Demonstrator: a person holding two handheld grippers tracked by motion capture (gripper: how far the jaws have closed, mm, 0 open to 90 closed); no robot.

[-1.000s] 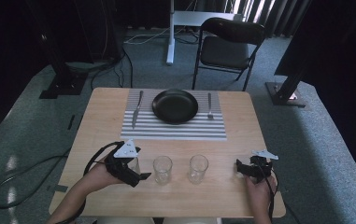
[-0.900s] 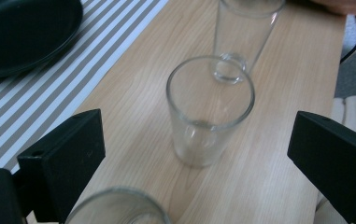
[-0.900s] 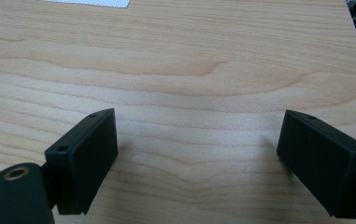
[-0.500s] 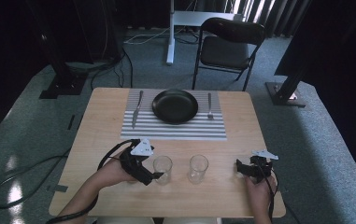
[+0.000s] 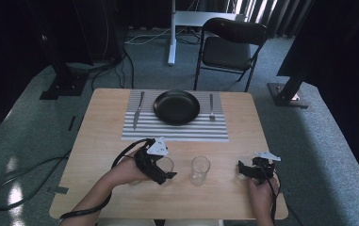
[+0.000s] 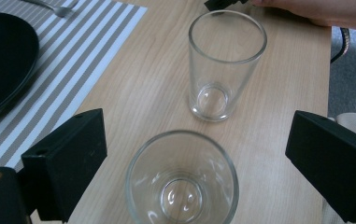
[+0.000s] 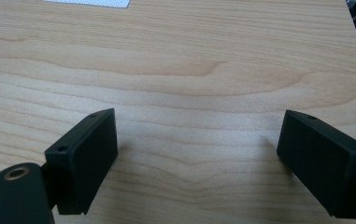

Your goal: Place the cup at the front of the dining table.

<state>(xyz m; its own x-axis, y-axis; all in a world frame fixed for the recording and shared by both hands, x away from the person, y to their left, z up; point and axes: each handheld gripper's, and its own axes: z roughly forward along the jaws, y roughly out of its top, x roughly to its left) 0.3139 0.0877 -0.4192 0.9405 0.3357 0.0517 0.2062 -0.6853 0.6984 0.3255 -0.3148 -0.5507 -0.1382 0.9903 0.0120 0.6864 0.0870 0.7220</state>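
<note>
Two clear empty glasses stand upright near the table's front. In the left gripper view the near glass (image 6: 181, 182) sits between the wide-apart jaws of my left gripper (image 6: 196, 154), and neither jaw touches it. The second glass (image 6: 224, 65) stands just beyond it. From above, my left gripper (image 5: 160, 169) reaches over the left glass (image 5: 167, 165), with the other glass (image 5: 199, 169) to its right. My right gripper (image 5: 243, 169) rests low at the front right, open. Its jaws (image 7: 196, 154) have only bare wood between them.
A striped placemat (image 5: 175, 129) lies at the table's far side with a black plate (image 5: 176, 106), a knife (image 5: 138, 109) on its left and a fork (image 5: 211, 107) on its right. A black folding chair (image 5: 229, 47) stands behind the table.
My left gripper has moved right, up to the left glass, so its jaws now flank it. The right gripper and both glasses have stayed put.
</note>
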